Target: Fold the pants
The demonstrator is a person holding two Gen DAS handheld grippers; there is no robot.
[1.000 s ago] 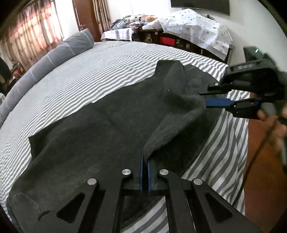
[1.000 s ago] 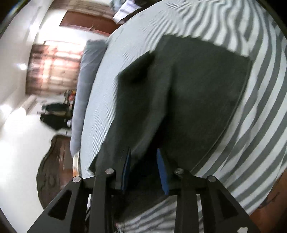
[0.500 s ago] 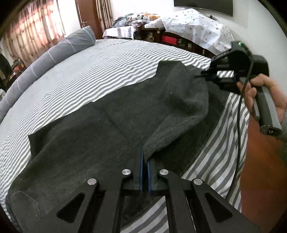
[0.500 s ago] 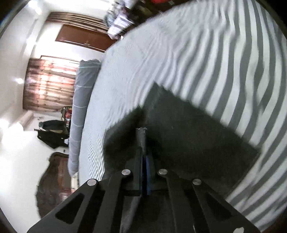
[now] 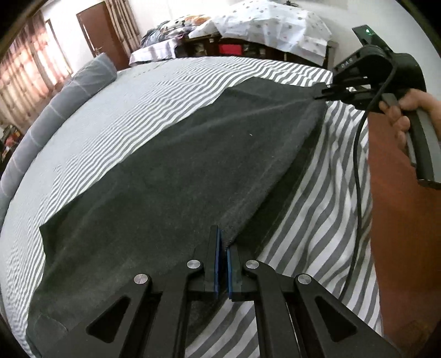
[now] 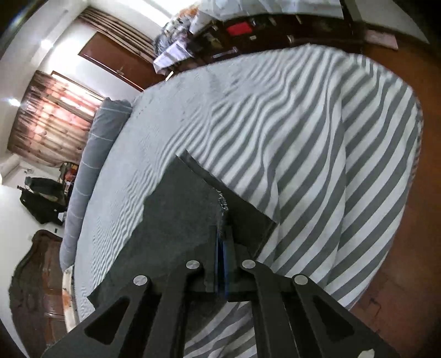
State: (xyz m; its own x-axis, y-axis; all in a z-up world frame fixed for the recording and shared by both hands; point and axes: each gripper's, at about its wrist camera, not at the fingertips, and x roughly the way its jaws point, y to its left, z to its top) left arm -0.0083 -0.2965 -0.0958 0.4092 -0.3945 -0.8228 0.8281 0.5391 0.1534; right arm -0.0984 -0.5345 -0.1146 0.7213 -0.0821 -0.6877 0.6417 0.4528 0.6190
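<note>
On my far left a grey bolster lines the head of the bed, curtains and a brown door beyond it, and the striped sheet spreads wide and unoccupied between there and the cloth. Next comes the thing itself: the dark grey pants lie along the near side of the bed, their long axis running from the end at my lower left up to the far end at my right, nearly parallel to the mattress edge. My left gripper is clenched on the near edge of the upper layer, the fabric pinched between the blue pads, and a taut raised edge runs from there straight across to my right gripper, which is clamped on the far end of that same edge; its own camera shows the cloth squeezed between its pads. So both pinches sit on the right-hand long edge, with the body of the pants lying to the left of my jaws. I reckon the fold goes leftward, carrying this edge over onto the far edge. To the right, the sheet drapes off the mattress toward a reddish-brown floor; cluttered furniture under a spotted cloth stands past the bed.
</note>
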